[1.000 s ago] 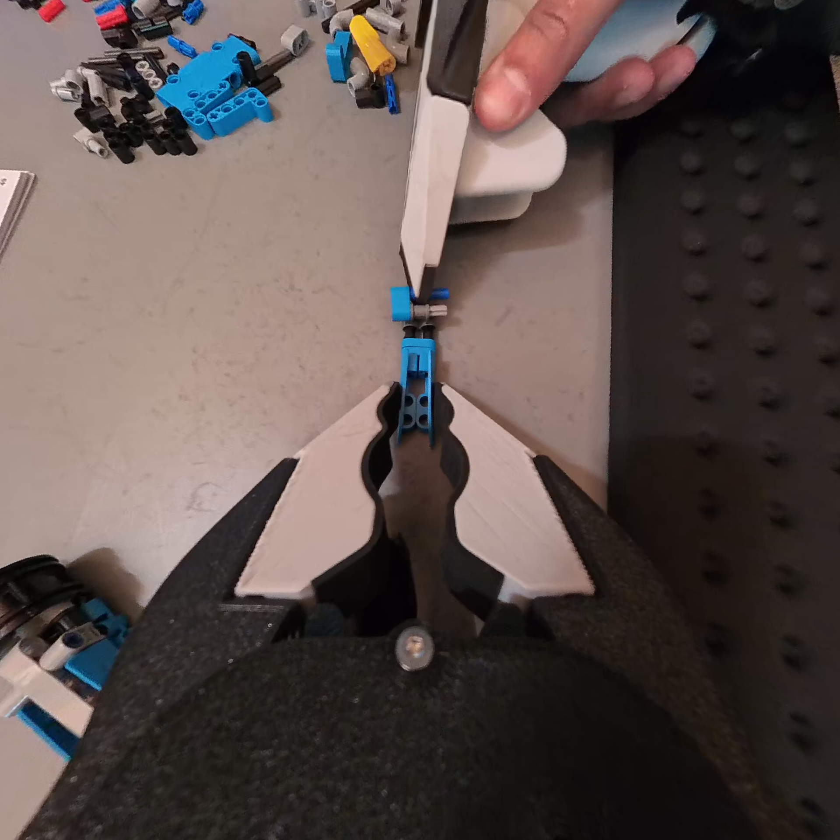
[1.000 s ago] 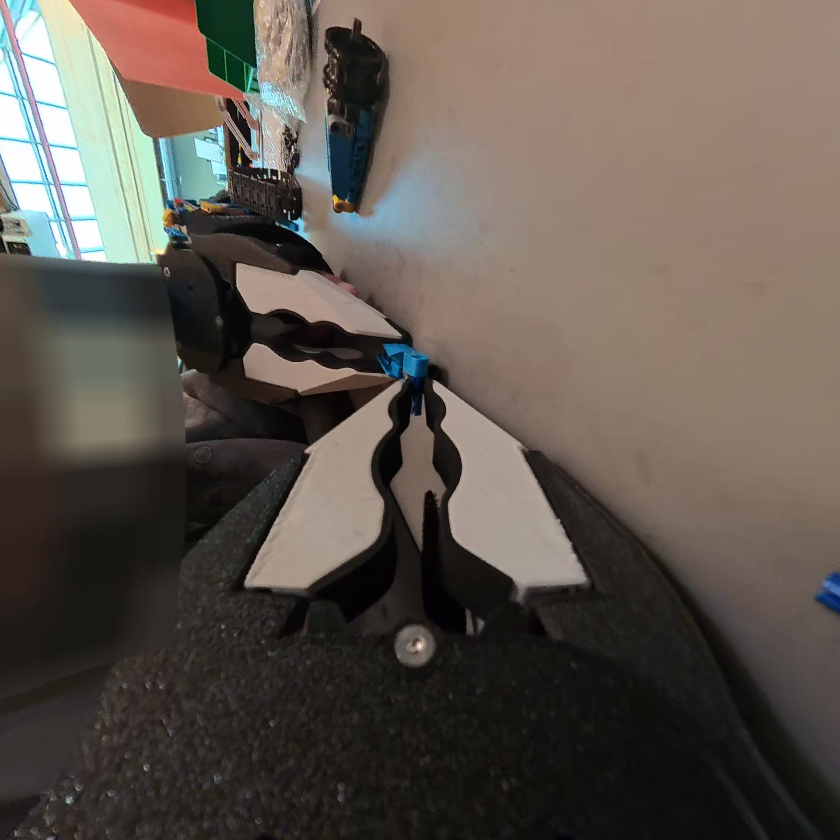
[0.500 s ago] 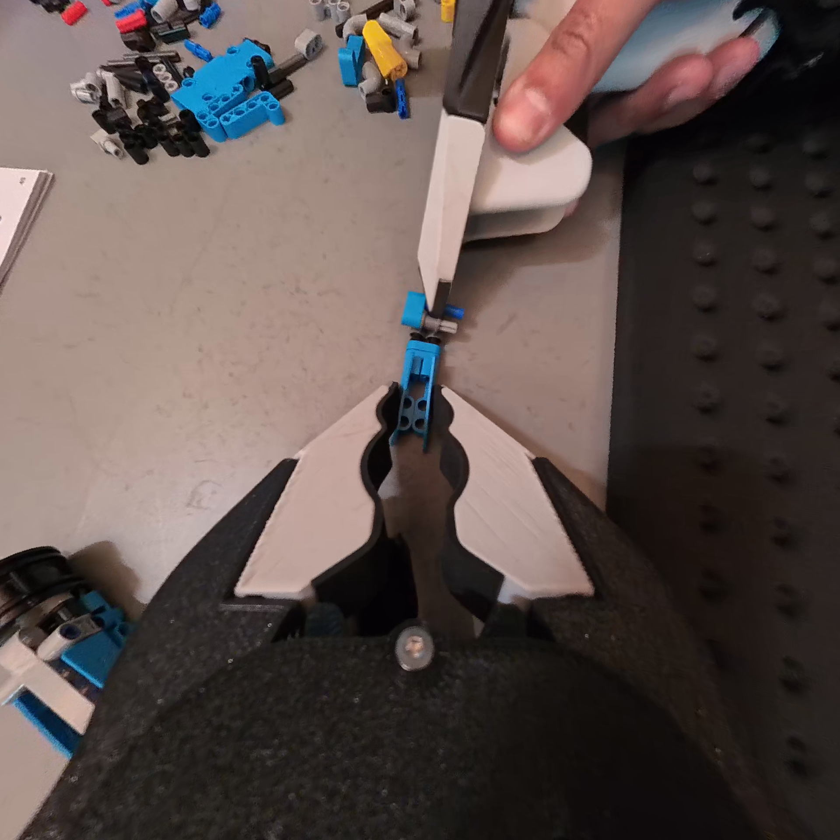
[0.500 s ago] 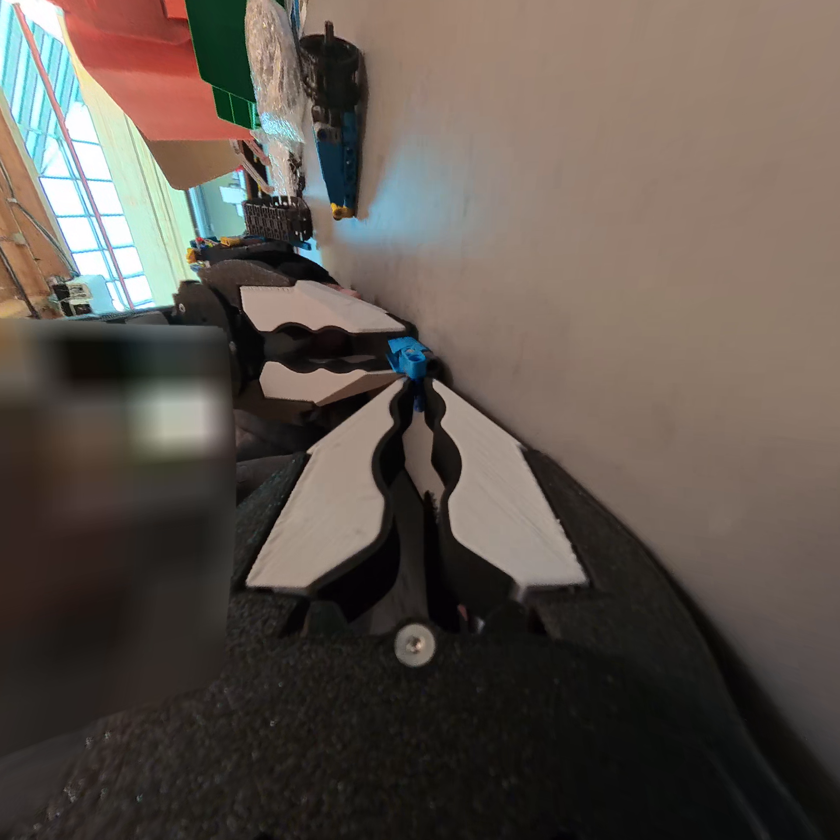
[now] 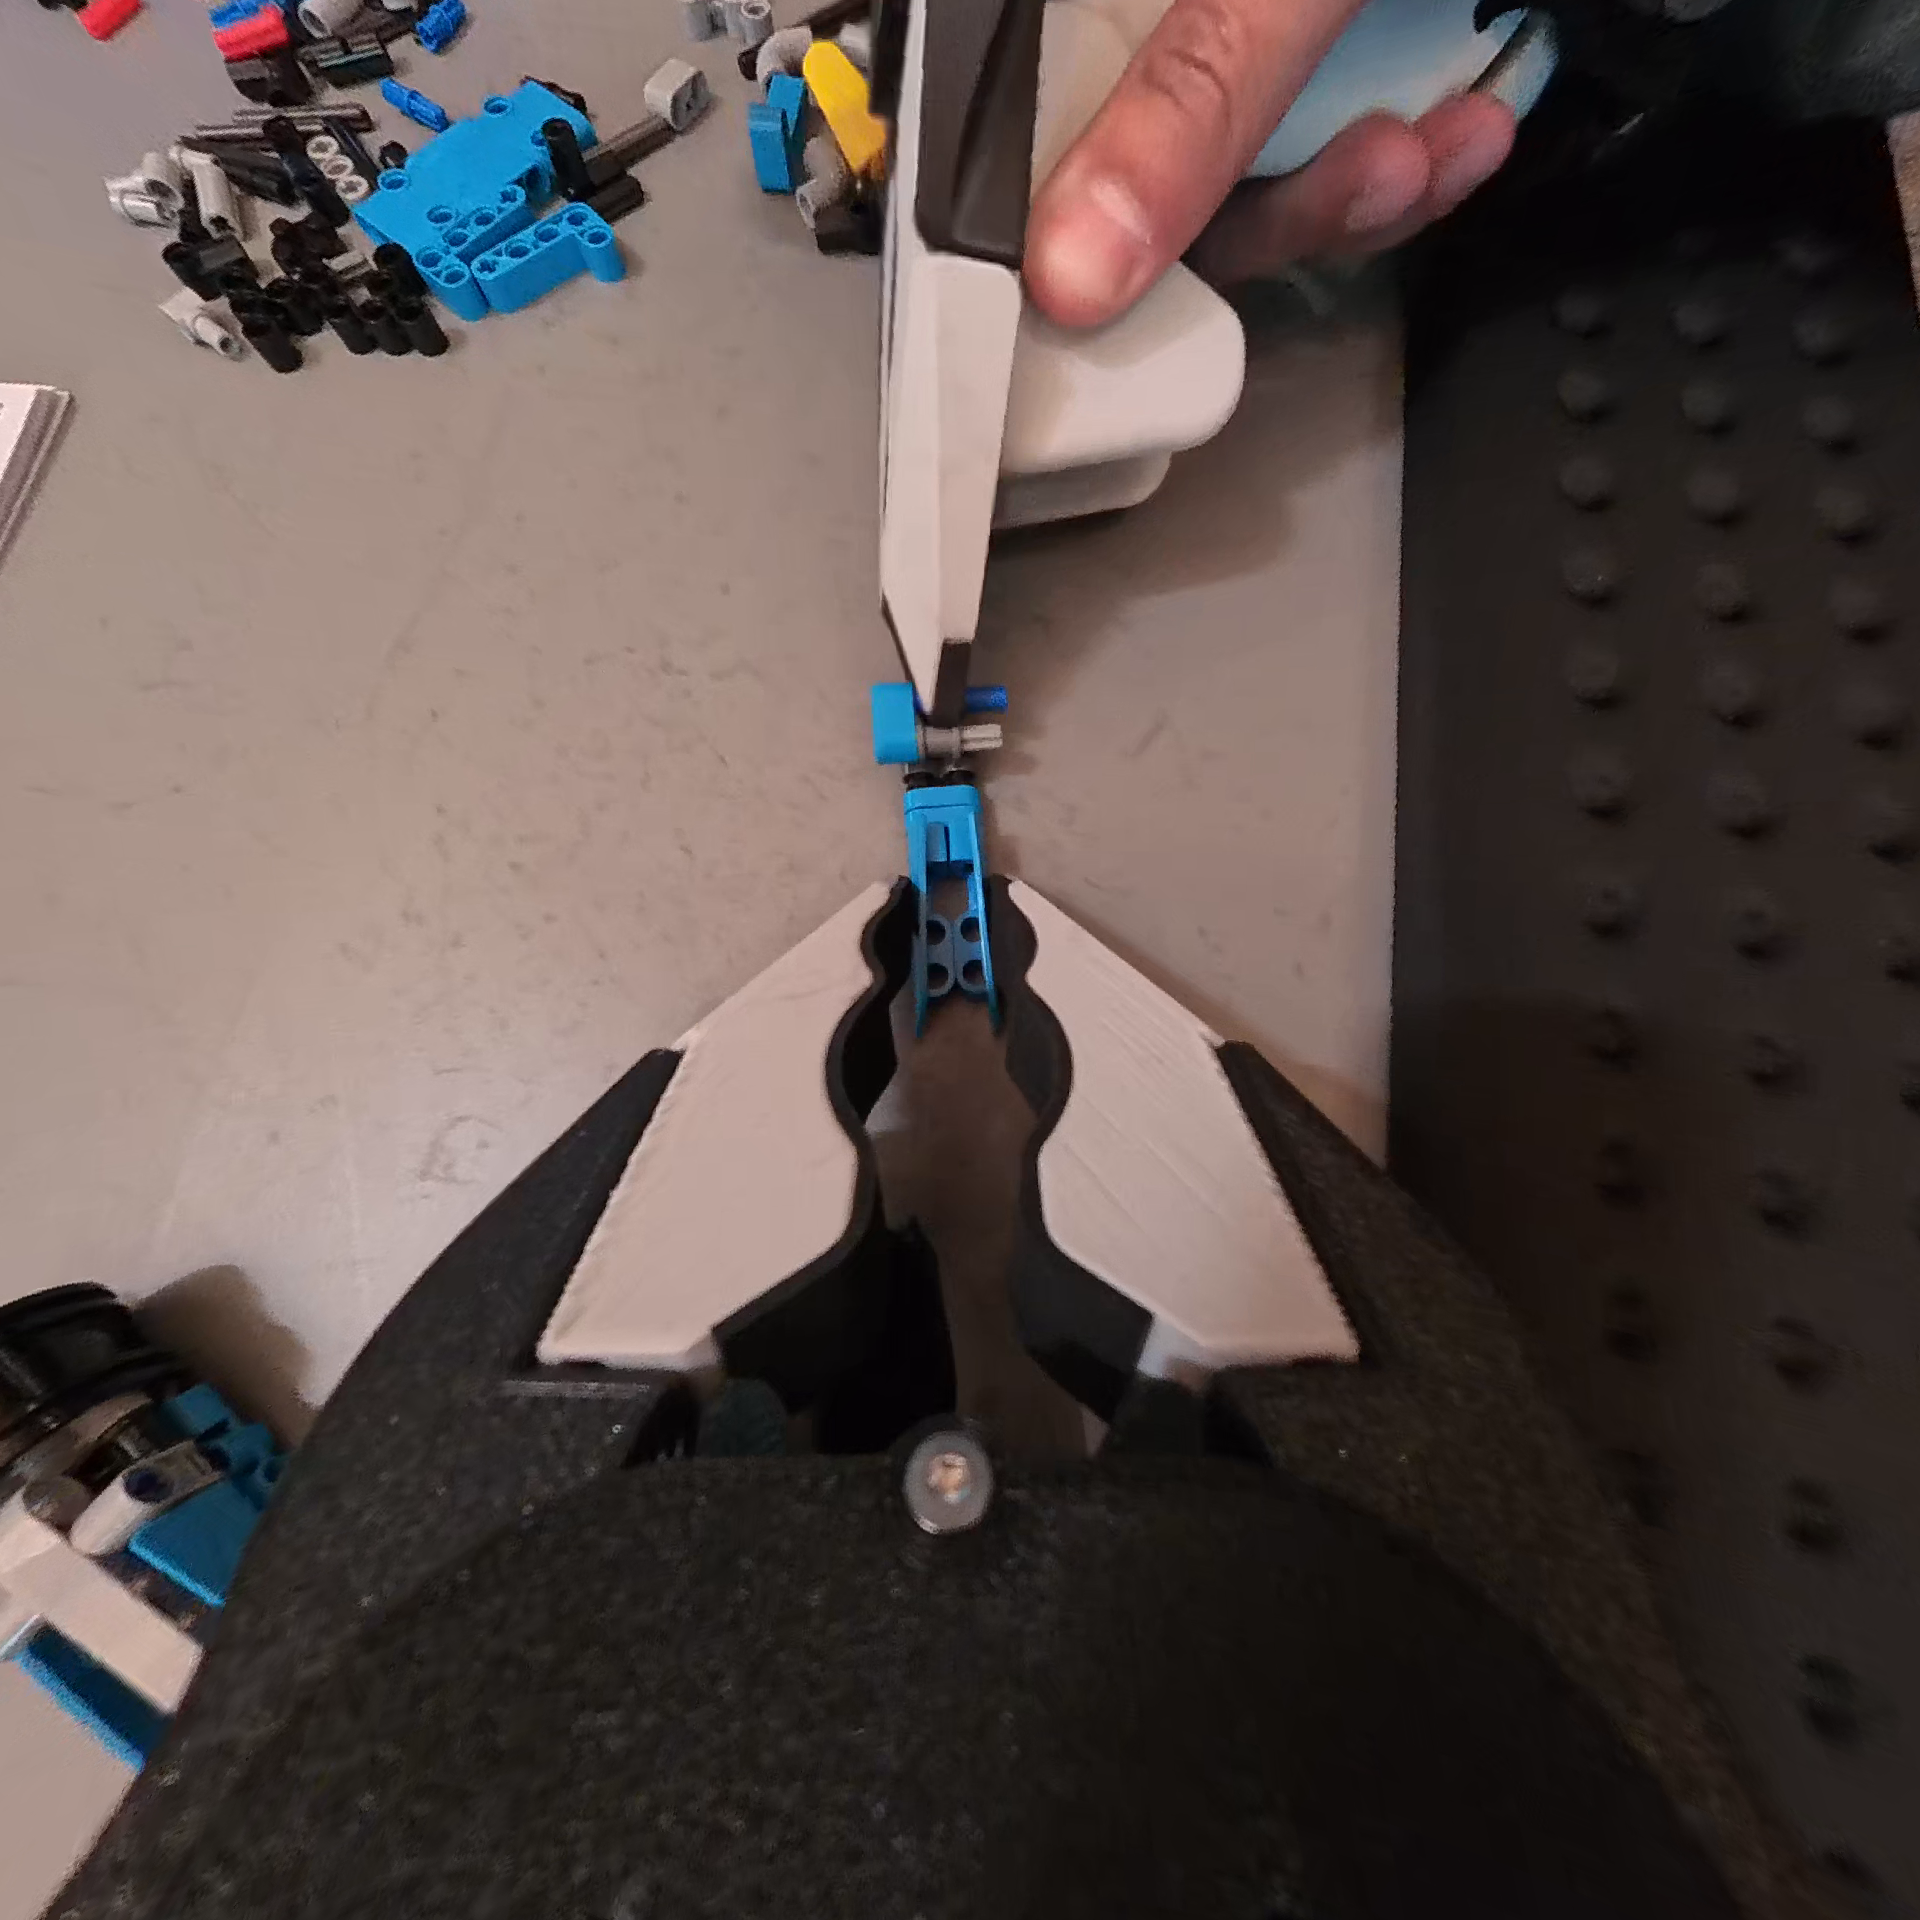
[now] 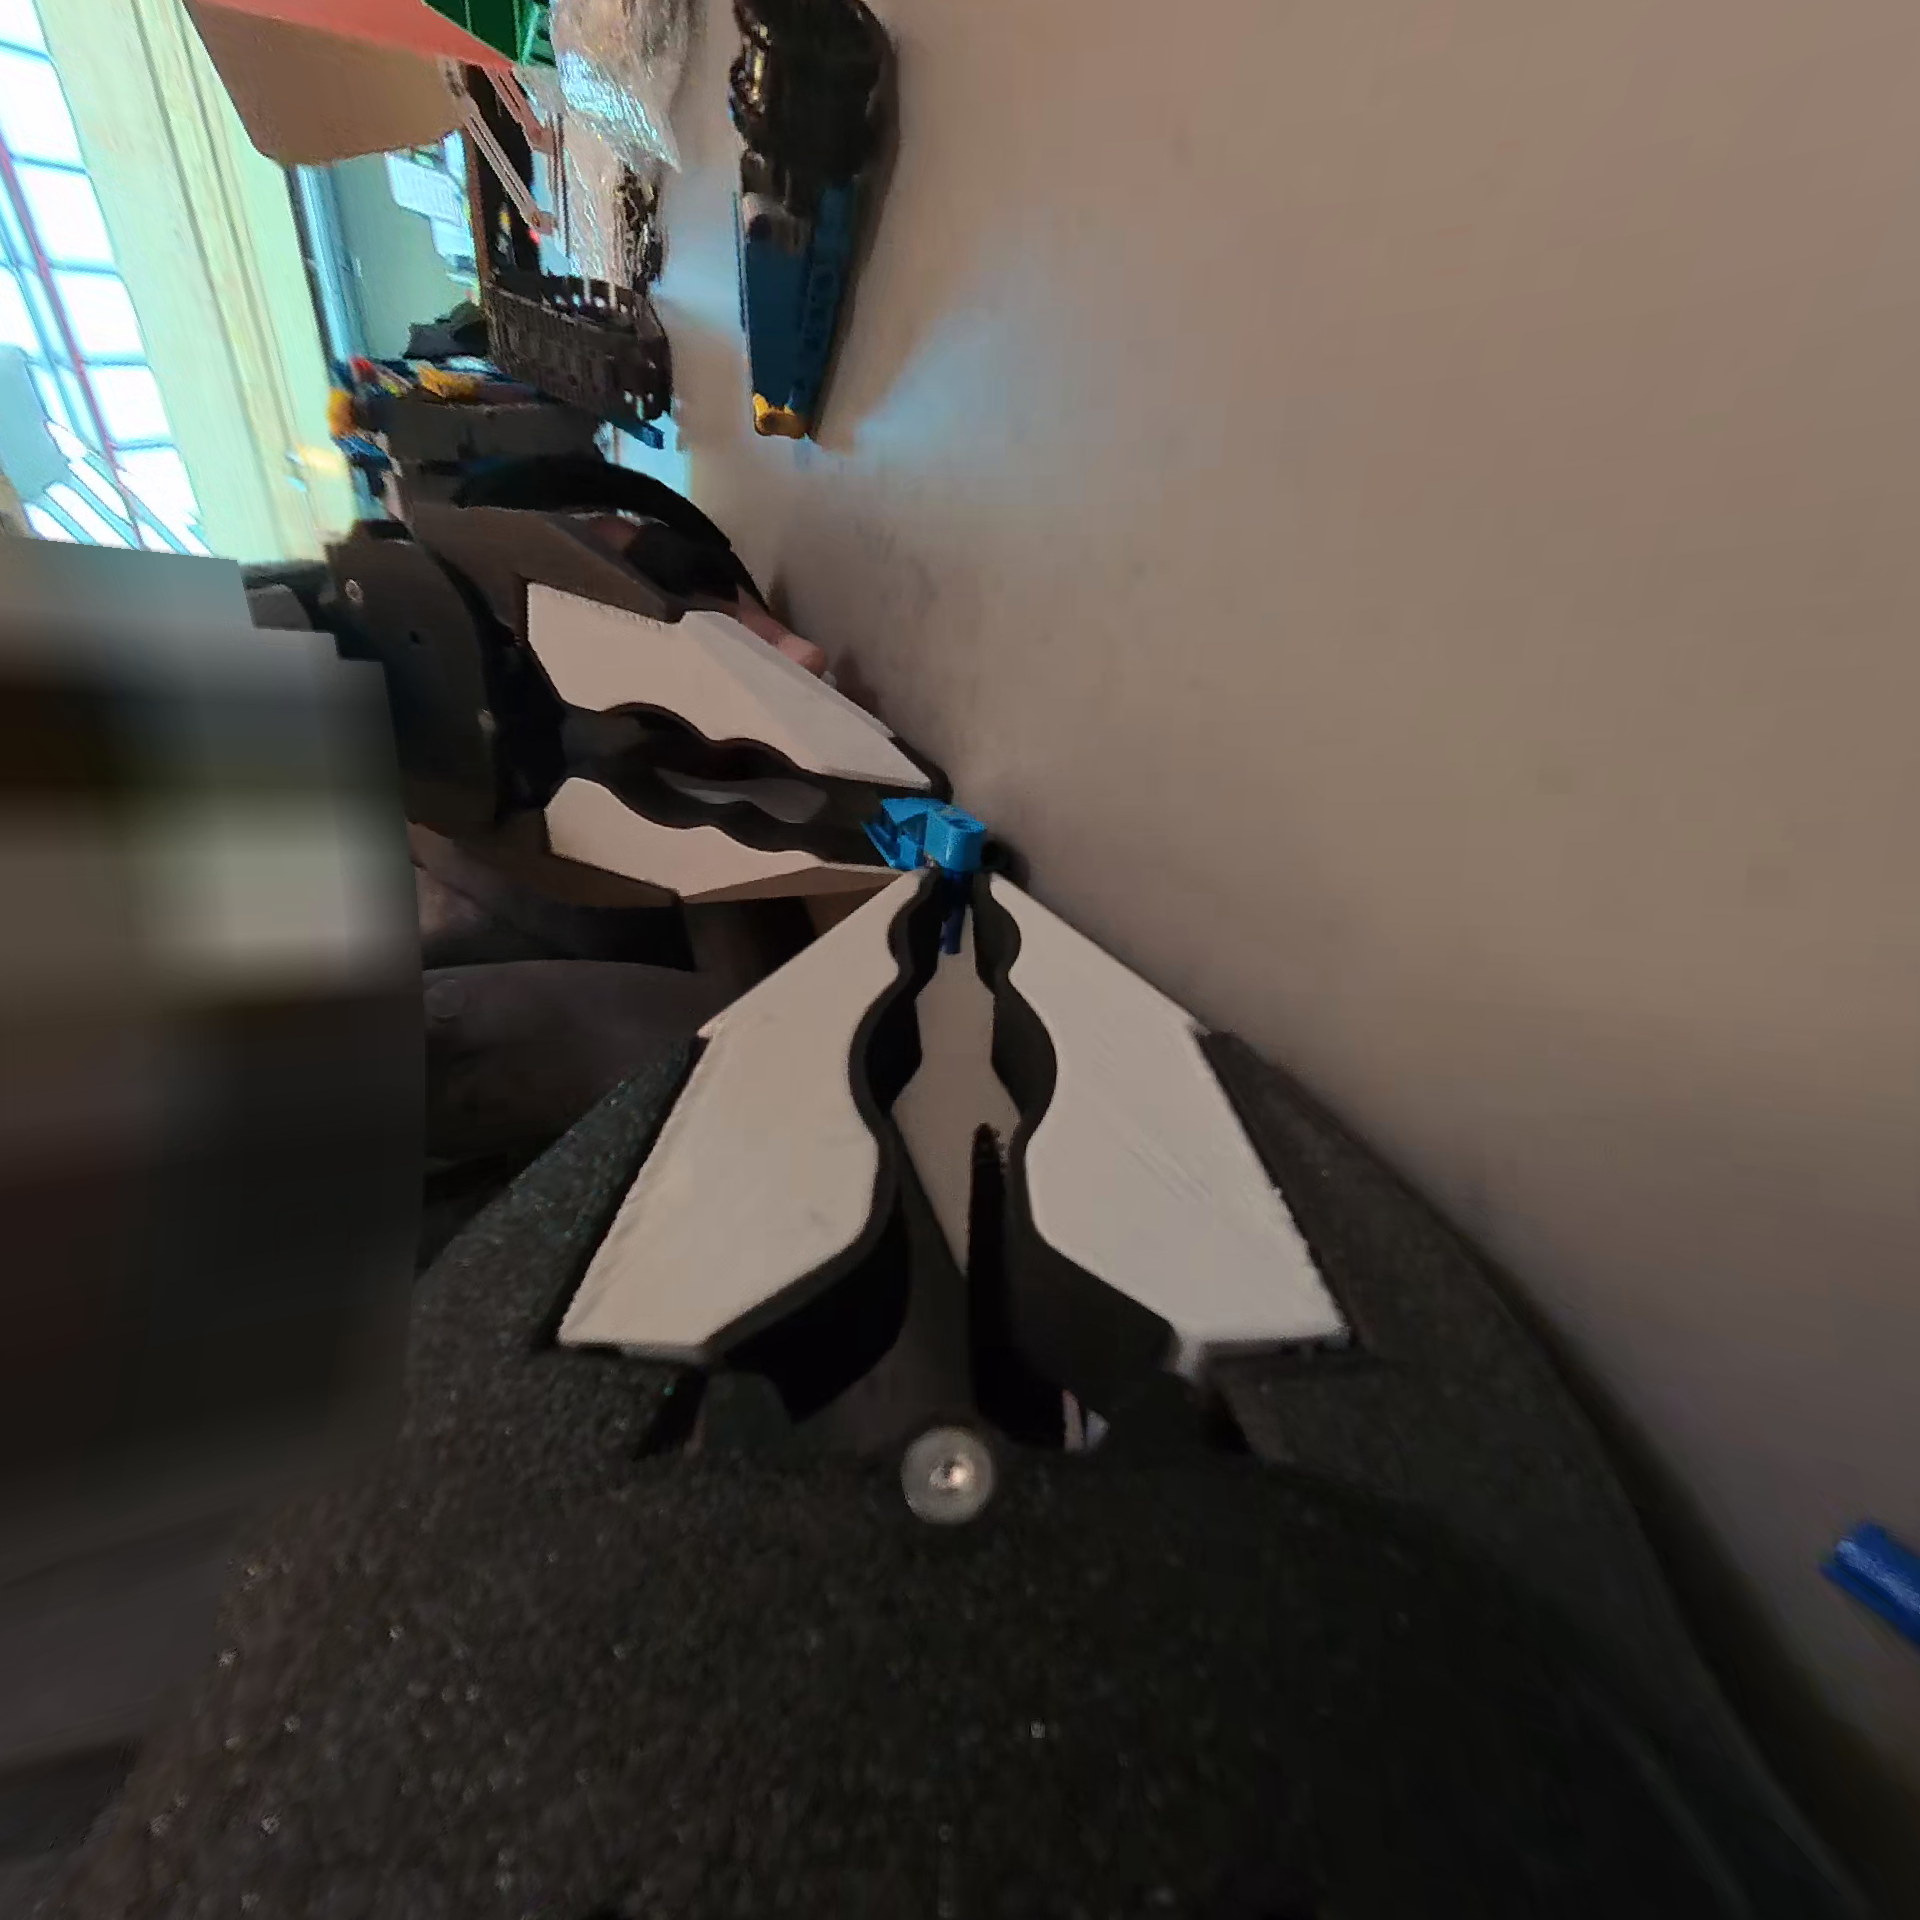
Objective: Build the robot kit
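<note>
Centrally above the grey counter point(image 5: 520, 727), slim blue brick piece point(image 5: 954, 914) with round holes, clenched in left tool point(image 5: 951, 894), right tool point(image 6: 951, 883) pinched on small blue connector point(image 5: 896, 722) with grey pin, touching the brick's far end.

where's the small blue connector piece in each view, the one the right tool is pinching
Left wrist view: small blue connector piece just above centre, at the far tool's tip, ahead of the blue beam in the left tool.
Right wrist view: at centre, just beyond the right tool.
Shared landmark: the grey table.
</note>
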`<action>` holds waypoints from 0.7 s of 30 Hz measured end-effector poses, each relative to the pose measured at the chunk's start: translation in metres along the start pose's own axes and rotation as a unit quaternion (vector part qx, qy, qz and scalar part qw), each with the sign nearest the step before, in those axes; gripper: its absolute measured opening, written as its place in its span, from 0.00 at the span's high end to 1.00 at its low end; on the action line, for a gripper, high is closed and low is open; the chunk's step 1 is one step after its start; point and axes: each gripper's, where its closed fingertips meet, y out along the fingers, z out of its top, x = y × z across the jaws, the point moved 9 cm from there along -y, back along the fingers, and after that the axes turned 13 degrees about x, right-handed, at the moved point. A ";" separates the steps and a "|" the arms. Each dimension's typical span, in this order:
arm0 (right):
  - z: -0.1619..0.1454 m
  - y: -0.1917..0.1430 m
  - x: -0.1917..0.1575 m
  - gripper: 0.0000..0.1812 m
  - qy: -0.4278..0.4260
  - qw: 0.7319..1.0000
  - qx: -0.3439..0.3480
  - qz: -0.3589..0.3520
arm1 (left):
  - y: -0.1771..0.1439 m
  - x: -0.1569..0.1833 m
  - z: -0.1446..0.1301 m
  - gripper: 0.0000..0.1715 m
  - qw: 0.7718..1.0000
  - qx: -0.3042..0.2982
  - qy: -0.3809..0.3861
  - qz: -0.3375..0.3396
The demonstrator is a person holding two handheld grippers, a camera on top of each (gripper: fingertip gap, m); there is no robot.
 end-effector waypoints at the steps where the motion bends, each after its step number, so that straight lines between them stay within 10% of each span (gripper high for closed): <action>1: 0.000 -0.001 -0.002 0.97 -0.031 0.999 0.006 -0.008 | 0.000 0.000 0.000 0.92 1.000 0.000 0.002 0.003; 6: -0.004 -0.010 -0.035 0.79 -0.255 0.962 0.069 -0.060 | -0.010 -0.007 0.005 0.92 0.999 0.041 -0.022 0.017; 9: -0.008 -0.014 -0.061 0.68 -0.417 0.896 0.123 -0.093 | -0.028 -0.019 0.016 0.92 0.983 0.136 -0.125 -0.018; 14: -0.029 0.002 -0.096 0.66 -0.595 0.748 0.205 -0.209 | -0.063 -0.030 0.032 0.92 0.885 0.317 -0.311 -0.142; 21: -0.035 0.006 -0.152 0.70 -0.642 0.701 0.241 -0.195 | -0.069 -0.032 0.033 0.92 0.743 0.382 -0.452 -0.313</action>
